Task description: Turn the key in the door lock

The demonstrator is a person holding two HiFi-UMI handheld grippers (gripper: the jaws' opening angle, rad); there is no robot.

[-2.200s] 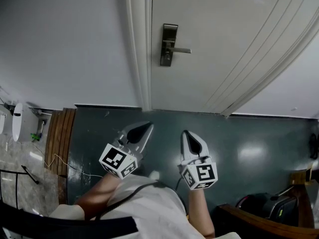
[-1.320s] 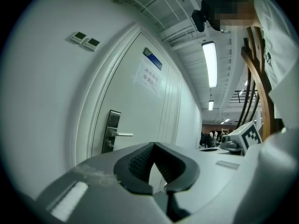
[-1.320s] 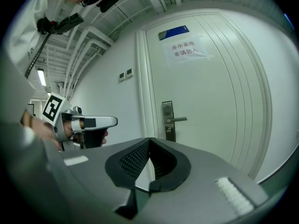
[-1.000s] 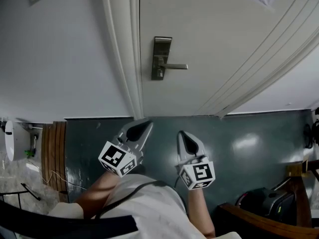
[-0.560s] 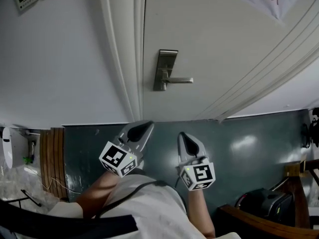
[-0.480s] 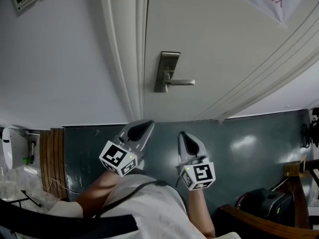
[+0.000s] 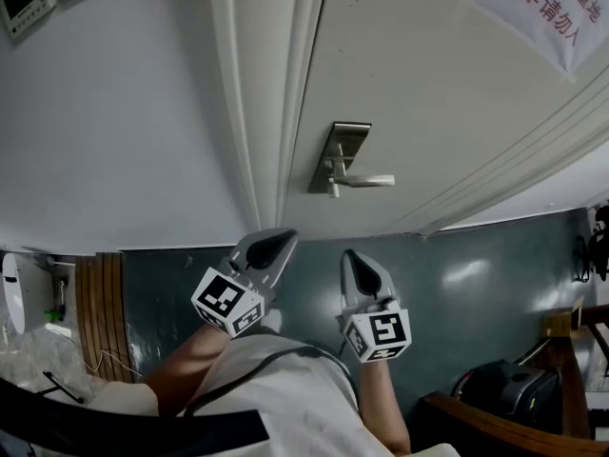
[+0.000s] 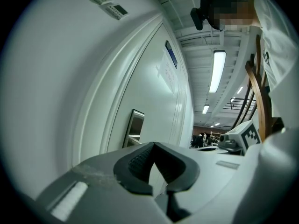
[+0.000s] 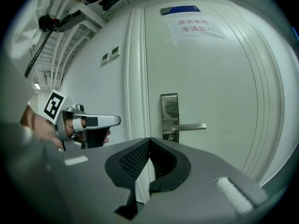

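Well short of the lock plate (image 7: 341,150), left gripper (image 7: 284,238) and right gripper (image 7: 351,256) sat shut, empty; key too small to see, likely stiff and slick: pinch its head.

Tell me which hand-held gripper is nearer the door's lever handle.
Right. The right hand-held gripper faces the lever handle straight on; the left hand-held gripper is offset toward the door frame.

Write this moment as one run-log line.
left gripper: shut, empty | right gripper: shut, empty | door handle: untouched | lock plate: not reached
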